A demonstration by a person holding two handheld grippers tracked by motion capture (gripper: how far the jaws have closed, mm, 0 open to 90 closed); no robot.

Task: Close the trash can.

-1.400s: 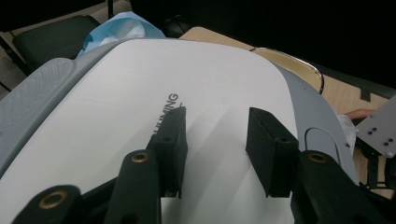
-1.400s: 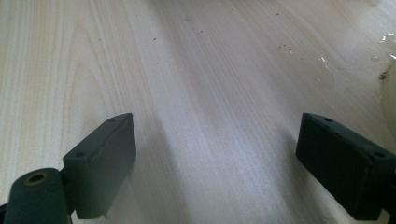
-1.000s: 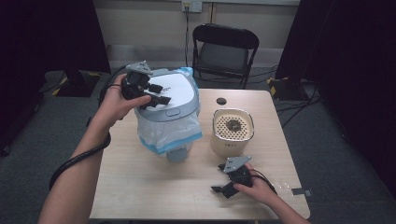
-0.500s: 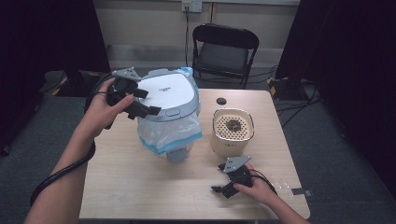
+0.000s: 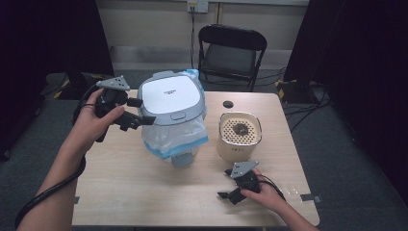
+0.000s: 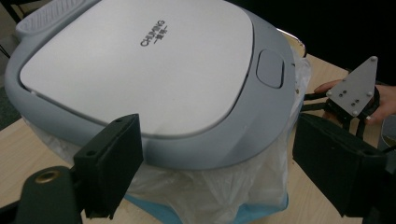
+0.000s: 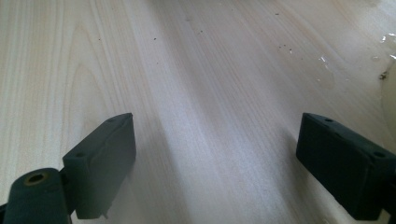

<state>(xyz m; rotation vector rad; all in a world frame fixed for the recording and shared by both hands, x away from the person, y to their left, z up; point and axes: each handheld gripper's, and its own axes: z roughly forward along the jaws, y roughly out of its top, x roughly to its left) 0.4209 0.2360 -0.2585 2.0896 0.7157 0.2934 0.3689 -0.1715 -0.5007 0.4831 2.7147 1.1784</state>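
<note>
A bin with a grey-and-white lid (image 5: 171, 98) and a clear bag over its blue body stands mid-table; the lid (image 6: 140, 70) is down. My left gripper (image 5: 141, 111) hovers at the lid's left edge and points at it. Its jaws have just been opening, and they stand open with nothing between them, the lid's rim just ahead in the left gripper view (image 6: 224, 175). My right gripper (image 5: 225, 194) rests on the table near the front right, open over bare wood (image 7: 215, 163).
A cream container (image 5: 239, 135) with a perforated top stands right of the bin, just behind my right hand. A small black disc (image 5: 228, 104) lies farther back. A black folding chair (image 5: 232, 50) stands behind the table (image 5: 125, 192).
My left gripper has drawn left from above the lid to beside its left edge, and its jaws stand wider apart. The right hand and gripper have not moved.
</note>
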